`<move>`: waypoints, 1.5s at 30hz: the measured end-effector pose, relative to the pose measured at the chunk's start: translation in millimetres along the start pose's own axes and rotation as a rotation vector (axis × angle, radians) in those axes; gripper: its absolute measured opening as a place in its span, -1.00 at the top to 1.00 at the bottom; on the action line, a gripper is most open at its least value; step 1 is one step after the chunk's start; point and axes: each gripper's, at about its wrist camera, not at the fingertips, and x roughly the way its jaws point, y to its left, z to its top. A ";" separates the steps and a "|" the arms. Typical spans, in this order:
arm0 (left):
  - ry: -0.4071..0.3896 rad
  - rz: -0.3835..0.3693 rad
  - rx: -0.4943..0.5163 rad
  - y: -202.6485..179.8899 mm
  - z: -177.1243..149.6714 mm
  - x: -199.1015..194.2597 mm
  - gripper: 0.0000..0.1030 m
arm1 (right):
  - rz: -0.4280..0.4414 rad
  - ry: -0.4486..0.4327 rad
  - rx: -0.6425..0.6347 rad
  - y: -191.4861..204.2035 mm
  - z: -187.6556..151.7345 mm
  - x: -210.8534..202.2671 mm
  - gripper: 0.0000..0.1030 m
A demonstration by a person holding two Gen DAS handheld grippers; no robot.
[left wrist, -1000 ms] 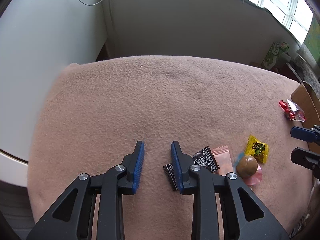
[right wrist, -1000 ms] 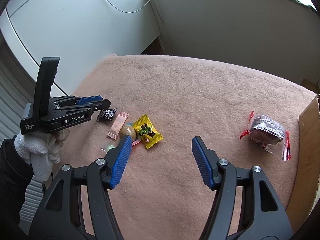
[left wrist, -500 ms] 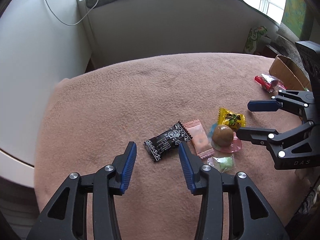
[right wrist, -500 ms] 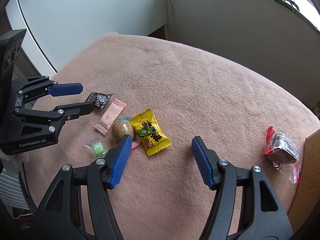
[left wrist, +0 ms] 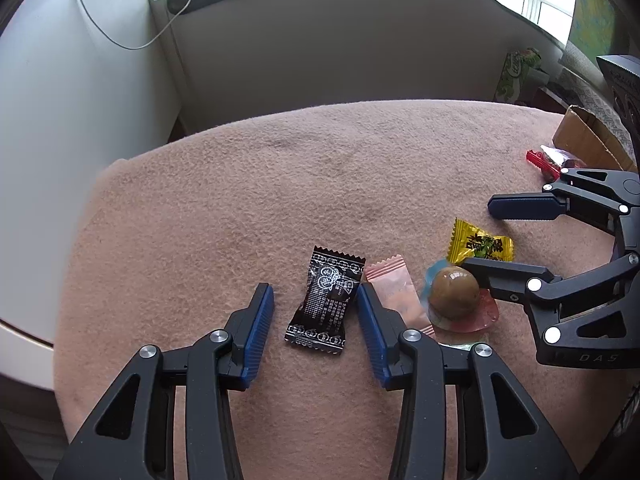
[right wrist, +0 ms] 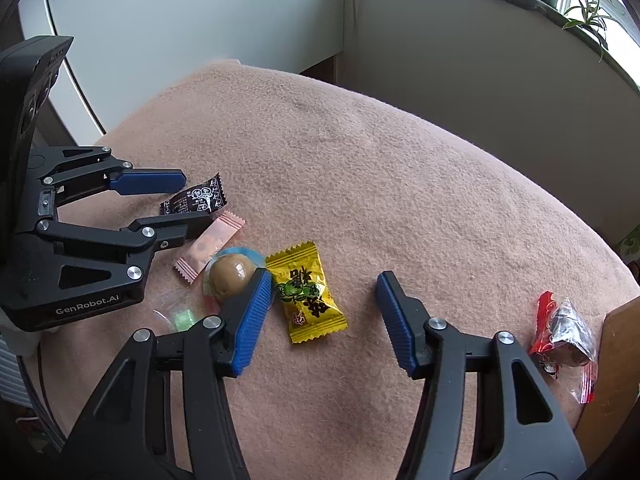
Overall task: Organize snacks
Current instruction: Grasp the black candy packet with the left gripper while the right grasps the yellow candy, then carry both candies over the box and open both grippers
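1. Both hand-held grippers are closing in on the snack cluster compared with a second earlier: the black wrapper that was lying beside the left gripper's (left wrist: 316,312) right finger is now sitting between its two fingers, and the yellow candy is now lying inside the right gripper's (right wrist: 320,312) span.
2. Going left to right on the pink fleece cloth (left wrist: 240,200): the black printed candy wrapper (left wrist: 326,300) is lying between the left gripper's narrowly parted jaws, not yet pinched.
3. Next, the pale pink sachet (left wrist: 394,292) is touching the black wrapper's edge, then the brown ball in a clear blister cup (left wrist: 454,292) and a small green sweet in clear wrap (right wrist: 182,316).
4. The yellow foil candy with green print (right wrist: 306,290) is lying between the right gripper's jaws, which are closing but not yet pressing on it; its left finger is brushing the brown ball.
5. Doing this well probably means lowering each gripper squarely over one wrapper and pinching across its middle, keeping neighbours out.
6. Far right, the red-and-clear bagged dark snack (right wrist: 564,336) is lying just beside the brown cardboard box (right wrist: 616,360); whether the box is holding anything cannot be told.
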 end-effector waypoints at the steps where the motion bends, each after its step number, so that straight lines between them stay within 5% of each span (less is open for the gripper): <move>1: -0.003 -0.002 -0.003 -0.4 -0.8 -0.4 0.27 | -0.001 0.000 -0.003 0.2 0.3 0.1 -0.06; 8: -0.016 0.010 -0.025 -0.5 -6.0 -4.2 0.54 | -0.036 -0.008 -0.027 6.5 -9.5 -6.0 0.50; 17: -0.039 0.003 -0.104 0.5 -13.5 -15.2 0.54 | -0.037 -0.039 0.014 3.1 -26.7 -30.6 0.51; 25: -0.136 0.005 -0.125 -16.4 -15.4 -59.2 0.54 | -0.032 -0.117 0.040 1.0 -32.5 -70.2 0.51; 45: -0.281 -0.176 -0.031 -107.5 15.6 -118.8 0.55 | -0.133 -0.315 0.191 -56.5 -108.2 -220.6 0.51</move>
